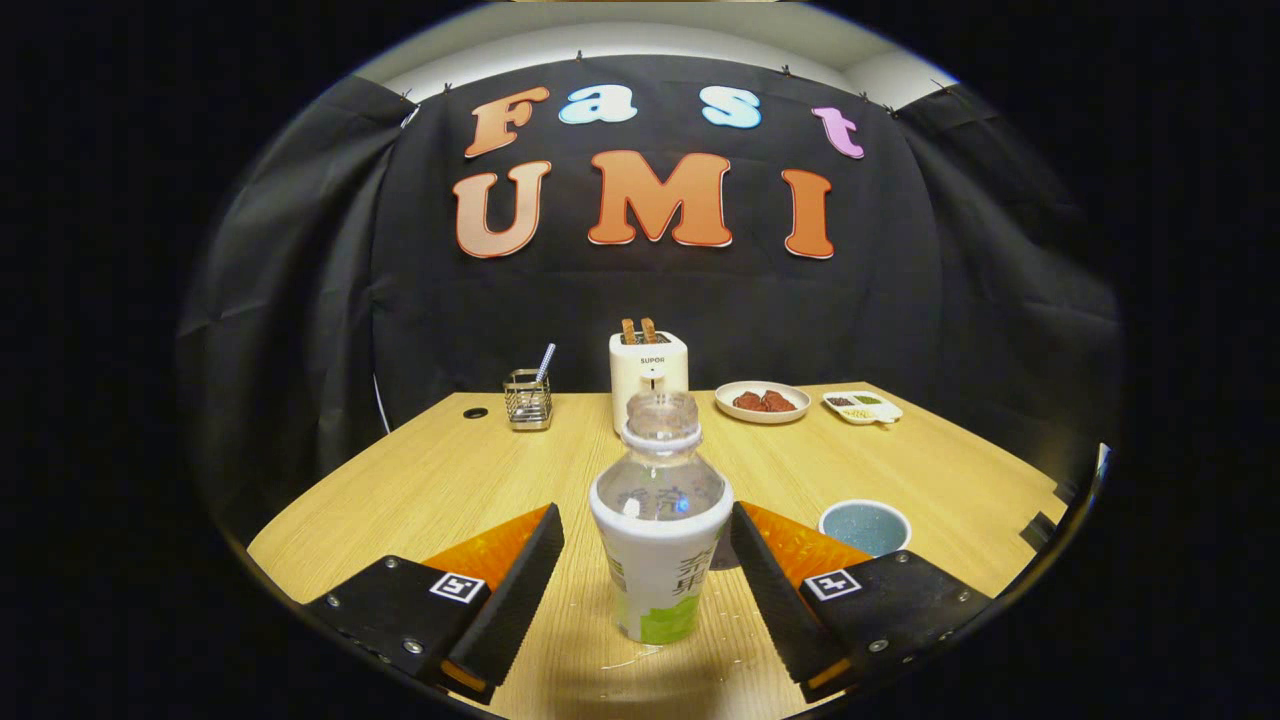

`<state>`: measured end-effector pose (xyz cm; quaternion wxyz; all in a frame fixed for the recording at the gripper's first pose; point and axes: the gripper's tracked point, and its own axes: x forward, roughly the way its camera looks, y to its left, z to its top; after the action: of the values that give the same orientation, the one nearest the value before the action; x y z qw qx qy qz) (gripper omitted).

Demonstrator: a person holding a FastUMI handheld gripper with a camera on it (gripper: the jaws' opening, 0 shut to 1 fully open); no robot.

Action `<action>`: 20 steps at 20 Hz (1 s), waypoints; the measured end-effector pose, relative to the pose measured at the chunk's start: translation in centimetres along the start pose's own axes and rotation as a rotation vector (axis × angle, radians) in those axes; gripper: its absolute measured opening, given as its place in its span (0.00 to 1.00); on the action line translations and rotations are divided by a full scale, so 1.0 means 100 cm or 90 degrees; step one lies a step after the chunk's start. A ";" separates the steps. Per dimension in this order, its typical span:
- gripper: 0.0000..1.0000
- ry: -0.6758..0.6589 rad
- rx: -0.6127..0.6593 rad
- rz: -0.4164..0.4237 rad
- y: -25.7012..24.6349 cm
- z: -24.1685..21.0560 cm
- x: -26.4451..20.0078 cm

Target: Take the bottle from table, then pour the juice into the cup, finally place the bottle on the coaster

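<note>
Your tongs (pixel 645 575) stand released, the bottle (pixel 660 530) upright between them untouched, cup (pixel 865 526) beyond right.

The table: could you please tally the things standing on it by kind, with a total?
Bottle, between the open gripper fingers: 1
Cup: 1
Toaster: 1
Utensil rack: 1
Plate: 1
Divided dish: 1
Total: 6

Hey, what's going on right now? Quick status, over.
Gripper open, fingers either side of the bottle, not pressing. Bottle upright on table. Cup beyond right finger. Nothing in the way.
</note>
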<state>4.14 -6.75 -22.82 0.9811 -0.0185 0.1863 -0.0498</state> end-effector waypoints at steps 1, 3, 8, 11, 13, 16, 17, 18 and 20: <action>1.00 0.006 0.001 0.000 0.000 -0.006 0.003; 1.00 0.019 -0.001 0.000 0.001 -0.017 0.008; 1.00 0.035 0.005 -0.013 -0.005 -0.035 0.020; 0.90 0.039 0.011 -0.011 -0.005 -0.040 0.025; 0.64 0.034 0.016 -0.008 -0.006 -0.038 0.027; 0.61 0.046 0.023 -0.010 -0.008 -0.038 0.027; 0.61 0.044 0.035 -0.008 -0.007 -0.034 0.025; 0.61 0.035 0.059 0.001 -0.006 -0.026 0.023; 0.61 0.014 0.120 0.030 0.001 -0.009 0.020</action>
<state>5.65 -6.85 -24.35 0.9773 0.0787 0.1919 -0.0439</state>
